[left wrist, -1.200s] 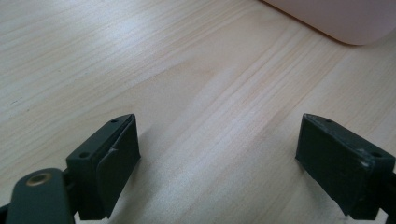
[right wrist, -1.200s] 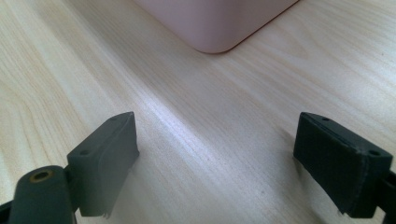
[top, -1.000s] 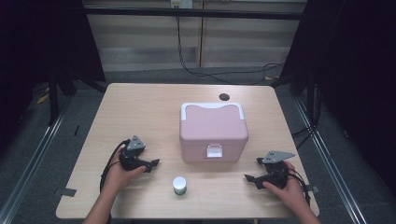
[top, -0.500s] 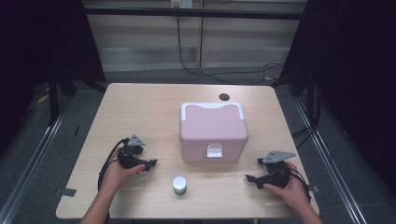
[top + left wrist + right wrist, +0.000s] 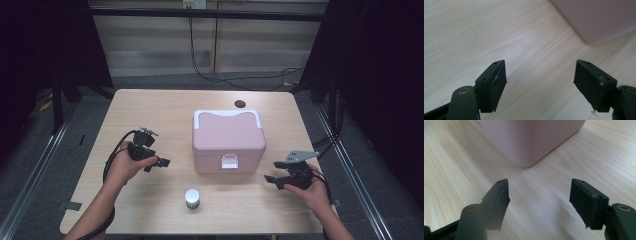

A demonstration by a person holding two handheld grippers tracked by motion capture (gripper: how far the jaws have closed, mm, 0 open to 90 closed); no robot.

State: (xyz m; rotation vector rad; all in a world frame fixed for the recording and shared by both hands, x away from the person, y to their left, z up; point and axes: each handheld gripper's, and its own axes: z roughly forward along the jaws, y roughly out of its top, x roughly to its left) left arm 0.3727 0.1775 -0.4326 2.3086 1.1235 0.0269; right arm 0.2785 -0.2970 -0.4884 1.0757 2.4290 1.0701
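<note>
High view: fixed cam above the near side, looks fwd and down over the whole light wooden table (image 5: 150, 110), far off. Left gripper view: cam rides low, v. close, looks along its two black jaws at bare wood; a corner of the pink plastic lidded box (image 5: 599, 20) sits beyond the right-hand jaw. Right gripper view: same setup, box corner (image 5: 529, 142) just ahead, between the jaws. All three share box and tabletop.

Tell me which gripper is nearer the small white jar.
Left. The left gripper hangs just up-left of the small white jar, jaws open. The right gripper sits farther off to its right, beyond the pink box's front corner.
</note>
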